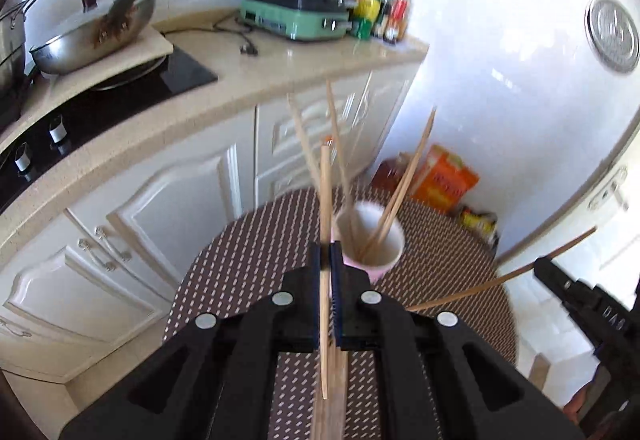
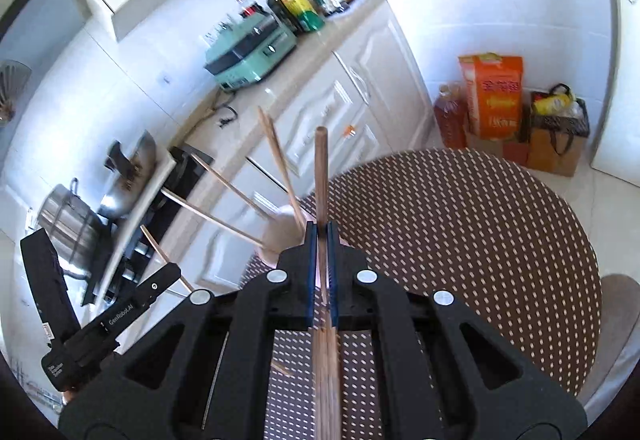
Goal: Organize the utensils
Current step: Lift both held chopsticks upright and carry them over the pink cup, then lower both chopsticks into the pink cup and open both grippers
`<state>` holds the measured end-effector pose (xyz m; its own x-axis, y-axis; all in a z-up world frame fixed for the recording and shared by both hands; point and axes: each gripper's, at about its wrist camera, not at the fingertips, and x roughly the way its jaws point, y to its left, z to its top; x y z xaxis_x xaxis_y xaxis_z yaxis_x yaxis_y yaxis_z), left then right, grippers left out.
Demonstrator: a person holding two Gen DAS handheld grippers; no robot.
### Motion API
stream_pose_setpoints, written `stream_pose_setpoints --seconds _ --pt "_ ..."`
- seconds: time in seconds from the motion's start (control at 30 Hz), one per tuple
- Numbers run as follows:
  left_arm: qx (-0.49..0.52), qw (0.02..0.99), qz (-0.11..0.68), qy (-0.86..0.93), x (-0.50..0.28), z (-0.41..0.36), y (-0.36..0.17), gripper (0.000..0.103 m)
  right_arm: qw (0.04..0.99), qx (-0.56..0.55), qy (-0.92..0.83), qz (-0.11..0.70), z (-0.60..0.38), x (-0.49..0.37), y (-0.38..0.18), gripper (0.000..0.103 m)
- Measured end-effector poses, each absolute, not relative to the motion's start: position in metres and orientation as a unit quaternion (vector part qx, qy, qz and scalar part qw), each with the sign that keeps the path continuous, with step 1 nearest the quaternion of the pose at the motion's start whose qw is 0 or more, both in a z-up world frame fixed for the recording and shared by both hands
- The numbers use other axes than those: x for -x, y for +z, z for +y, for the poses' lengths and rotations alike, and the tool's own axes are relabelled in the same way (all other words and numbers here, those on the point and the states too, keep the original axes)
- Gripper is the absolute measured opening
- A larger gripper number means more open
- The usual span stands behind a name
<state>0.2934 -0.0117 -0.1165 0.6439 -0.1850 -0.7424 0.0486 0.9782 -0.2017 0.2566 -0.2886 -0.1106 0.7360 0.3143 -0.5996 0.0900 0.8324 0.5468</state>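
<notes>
Left tool (image 1: 330,246) and right tool (image 2: 321,226) each clenched on one chopstick (image 1: 325,200) at 12 o'clock above the cup (image 1: 370,236) on the bench (image 1: 248,272); tilted entry may tip it.

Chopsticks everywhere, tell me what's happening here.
A person is sorting chopsticks with two handheld grippers. The left gripper is shut on a light chopstick; the right gripper is shut on a darker chopstick. Both hover above the round table, near a cup already holding several chopsticks.
</notes>
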Motion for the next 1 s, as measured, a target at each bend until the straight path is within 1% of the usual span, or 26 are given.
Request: stream_pose_setpoints --seconds 0.27,0.53,0.73,1.0 --pt "0.120 0.924 0.359 -0.061 -0.315 -0.001 -0.069 0.005 0.900 -0.283 0.074 0.324 -0.291 -0.272 -0.074 0.005" --pt "0.137 0.934 0.324 -0.057 -0.338 0.000 -0.048 0.005 0.904 -0.280 0.078 0.313 -0.289 -0.291 -0.058 0.005" --pt "0.139 0.939 0.310 -0.053 -0.354 -0.010 -0.052 0.005 0.902 -0.272 0.069 0.329 -0.285 -0.308 -0.065 0.005" --pt "0.122 0.942 0.310 -0.039 -0.372 -0.028 -0.083 0.006 0.892 -0.252 0.069 0.368 -0.271 -0.328 -0.091 0.005"
